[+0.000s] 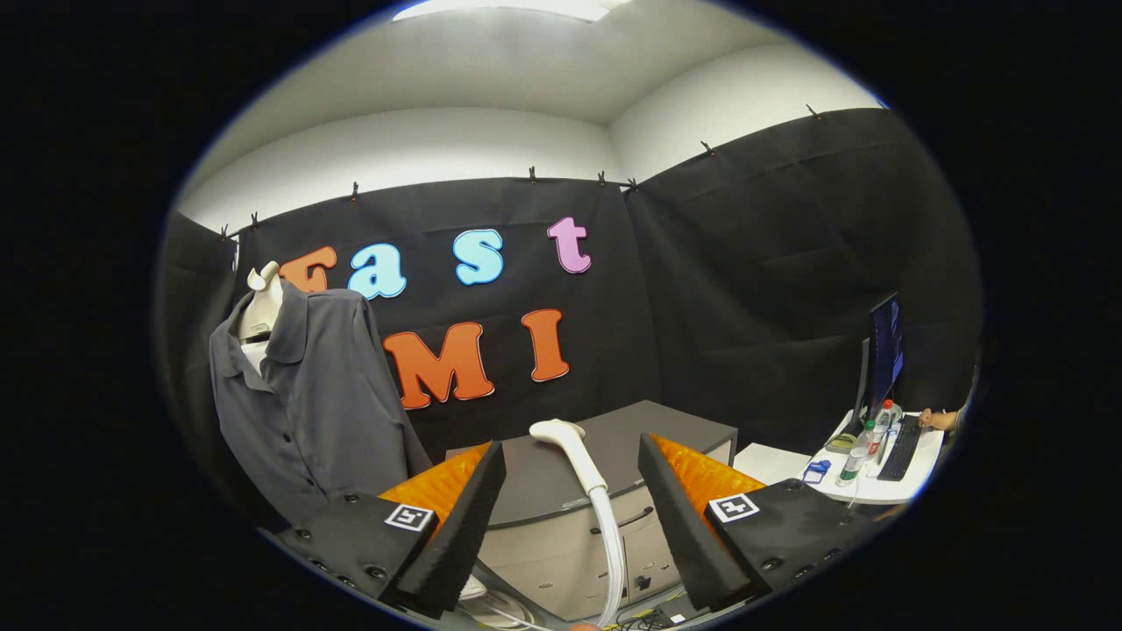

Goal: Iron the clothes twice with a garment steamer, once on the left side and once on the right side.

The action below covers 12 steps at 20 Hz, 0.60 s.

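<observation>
A grey button-up shirt (307, 394) hangs on a white mannequin torso (261, 307), off to the left beyond my left finger. A white garment steamer head (570, 451) lies on top of a grey cabinet (675, 425), with its pale hose (611, 552) running down in front of the cabinet. The steamer lies ahead of the gap between my fingers, farther away than their tips. My gripper (571, 460) is open with nothing between its fingers.
The grey cabinet has drawers (561, 548) facing me, and cables lie on the floor below it. To the right stands a white desk (877, 473) with a monitor (884, 350), a keyboard and bottles; a person's hand (933, 419) rests there.
</observation>
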### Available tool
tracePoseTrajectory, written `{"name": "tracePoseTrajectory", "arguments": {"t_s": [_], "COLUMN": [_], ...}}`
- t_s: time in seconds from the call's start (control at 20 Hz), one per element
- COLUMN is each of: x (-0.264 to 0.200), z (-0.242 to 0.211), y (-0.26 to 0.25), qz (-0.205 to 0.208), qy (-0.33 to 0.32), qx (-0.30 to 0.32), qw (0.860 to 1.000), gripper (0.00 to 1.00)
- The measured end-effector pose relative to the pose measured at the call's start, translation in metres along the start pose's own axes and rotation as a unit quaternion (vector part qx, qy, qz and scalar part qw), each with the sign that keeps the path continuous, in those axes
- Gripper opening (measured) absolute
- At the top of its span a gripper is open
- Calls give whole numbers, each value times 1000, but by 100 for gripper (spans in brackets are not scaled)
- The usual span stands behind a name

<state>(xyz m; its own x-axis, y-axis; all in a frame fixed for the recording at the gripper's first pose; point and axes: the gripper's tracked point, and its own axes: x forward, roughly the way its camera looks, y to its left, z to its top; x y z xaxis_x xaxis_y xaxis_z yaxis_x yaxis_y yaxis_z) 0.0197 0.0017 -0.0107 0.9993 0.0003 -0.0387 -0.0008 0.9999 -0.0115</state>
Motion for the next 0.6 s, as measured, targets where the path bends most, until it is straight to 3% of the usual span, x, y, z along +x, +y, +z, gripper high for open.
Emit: {"name": "tracePoseTrajectory", "arguments": {"t_s": [0.6], "x": [49], "z": [-11], "y": [-1], "qz": [17], "qy": [28], "qx": [-7], "qw": [999], "gripper": [98]}}
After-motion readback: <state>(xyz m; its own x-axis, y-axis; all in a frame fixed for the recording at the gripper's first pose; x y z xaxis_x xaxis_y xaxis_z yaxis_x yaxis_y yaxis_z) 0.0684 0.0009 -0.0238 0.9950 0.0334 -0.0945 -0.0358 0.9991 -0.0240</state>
